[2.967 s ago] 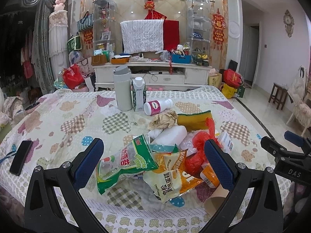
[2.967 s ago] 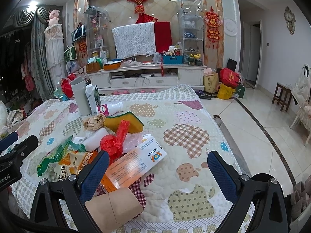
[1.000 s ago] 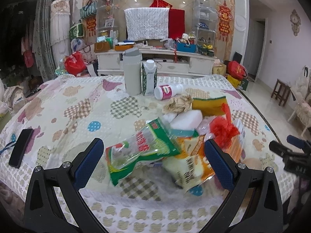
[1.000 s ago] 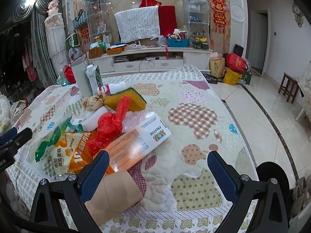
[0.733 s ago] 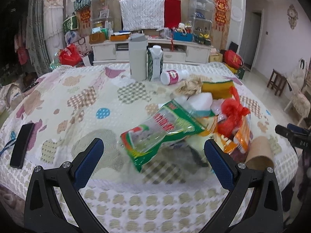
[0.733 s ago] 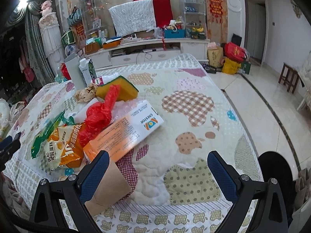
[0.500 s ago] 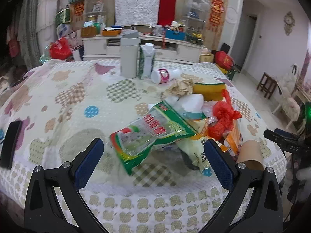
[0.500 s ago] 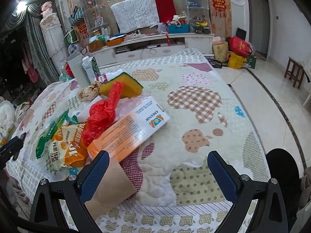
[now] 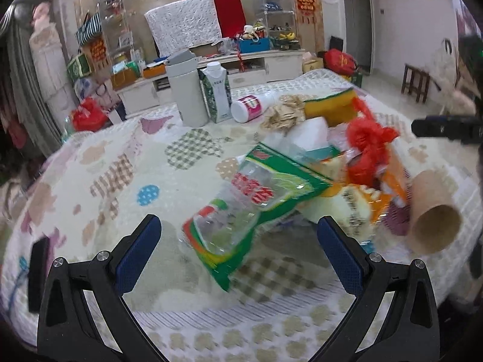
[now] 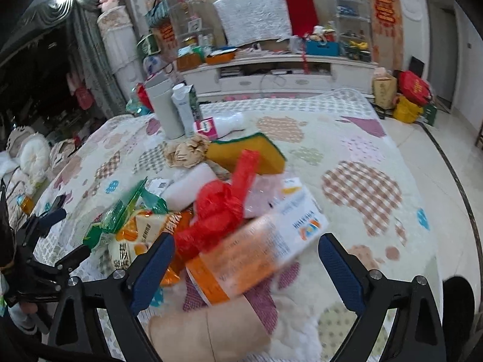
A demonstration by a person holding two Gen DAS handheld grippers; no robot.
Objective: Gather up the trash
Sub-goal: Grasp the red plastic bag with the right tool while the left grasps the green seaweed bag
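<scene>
— Where is the trash?

— Heaped on the quilted bed, toward its near right side. A green snack bag lies nearest the left gripper, partly over an orange-and-white packet. Behind those sit a knotted red plastic bag, a white bottle, crumpled brown paper and a yellow sponge. A brown paper cup lies on its side at the right edge of the heap.

— And the left jaws?

— Spread wide, holding nothing; the green bag's lower end shows between them but apart from both pads.

— The right gripper?

— Also wide open and empty. An orange-and-white box lies just ahead between its fingers, with the red bag touching the box's left side and the cup at the bottom of the view, blurred.

— Anything farther back?

— A grey flask, a milk carton and a pink-labelled bottle on its side stand together, well apart from the heap. A black phone rests at the bed's left edge.
</scene>
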